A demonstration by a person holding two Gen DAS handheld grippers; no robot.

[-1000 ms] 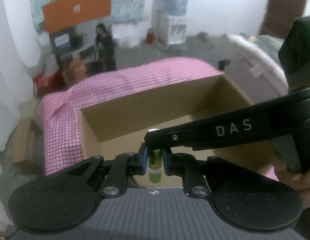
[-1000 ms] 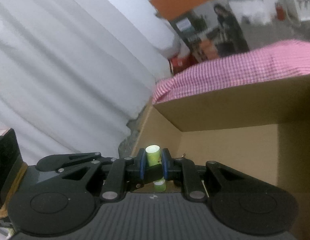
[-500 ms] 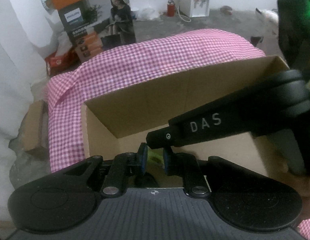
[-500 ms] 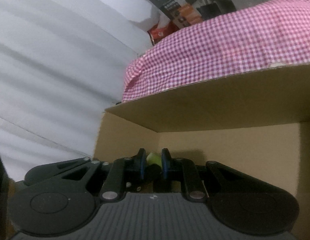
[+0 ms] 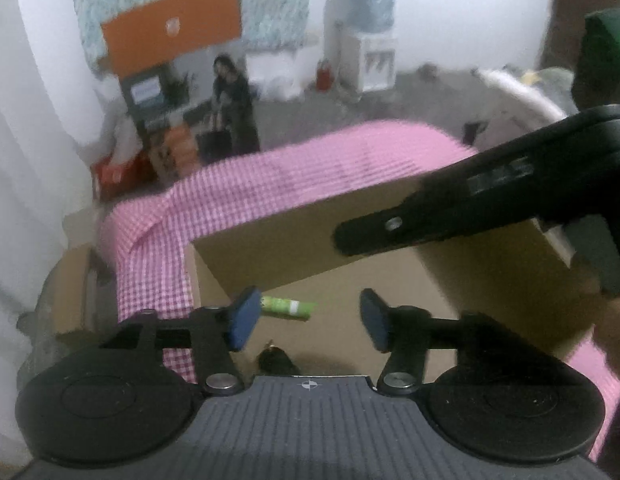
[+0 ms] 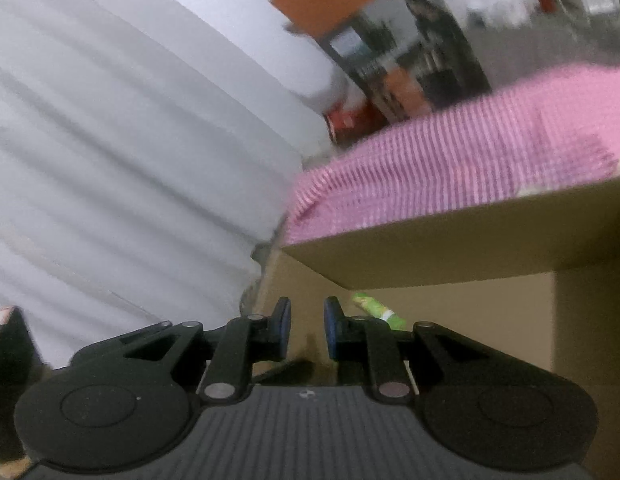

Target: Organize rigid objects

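**Releasing the tube into the box**

Opening my left gripper (image 5: 305, 322) has just let go of the green tube (image 5: 287, 307): a second ago its pads were clamped on the tube, and now the jaws stand well apart with nothing between them. The tube lies on its side on the floor of the box (image 5: 490, 276), near the back wall, just beyond the left pad. My right gripper (image 6: 305, 326), which a second ago also held a green tube, shows its jaws close together with only a narrow gap and nothing in it; the tube (image 6: 376, 309) lies beyond its right pad. The box sits on a pink checked cloth (image 5: 269, 192). I judge this item placed; both grippers are free to fetch the next object
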